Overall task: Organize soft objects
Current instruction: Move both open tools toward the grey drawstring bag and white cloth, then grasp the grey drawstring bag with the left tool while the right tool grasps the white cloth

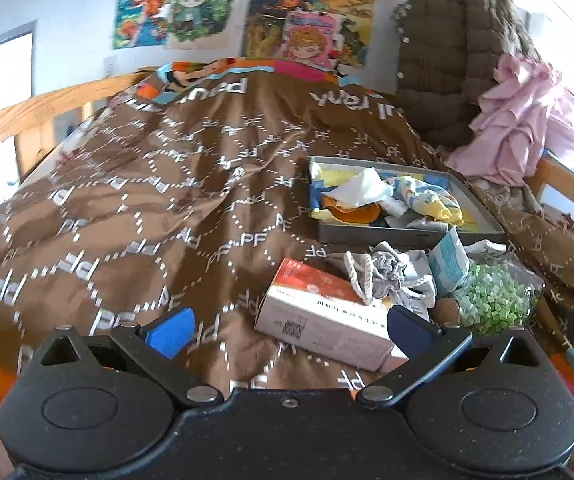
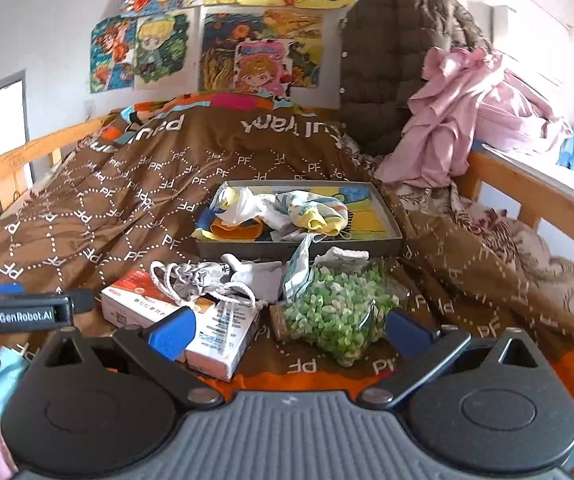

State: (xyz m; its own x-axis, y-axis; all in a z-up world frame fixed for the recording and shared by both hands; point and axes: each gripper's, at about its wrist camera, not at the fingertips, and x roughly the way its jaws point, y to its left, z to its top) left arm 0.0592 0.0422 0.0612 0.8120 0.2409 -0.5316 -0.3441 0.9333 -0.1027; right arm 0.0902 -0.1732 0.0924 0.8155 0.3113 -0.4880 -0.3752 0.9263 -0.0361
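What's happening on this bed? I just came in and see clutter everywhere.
A person holds a pair of tongs in each hand over a brown quilt, sorting soft items. Both the left tongs and right tongs are open and empty. A grey tray already holds crumpled cloths. In front of it lie a grey drawstring pouch, a white-and-red box and a bag of green pellets, none gripped.

The box (image 2: 191, 320) has its near corner hidden behind the right tool's (image 2: 289, 330) left fingertip (image 2: 173, 330), and its print is too small to read. Under the cloths (image 2: 287, 212) most of the tray (image 2: 299, 246) floor is hidden. The left tool (image 2: 27, 312) is cut off by the left edge of the right view. The pouch (image 1: 387, 276) covers the box's far end. The bag's (image 1: 495, 300) near right part blurs at the left view's edge
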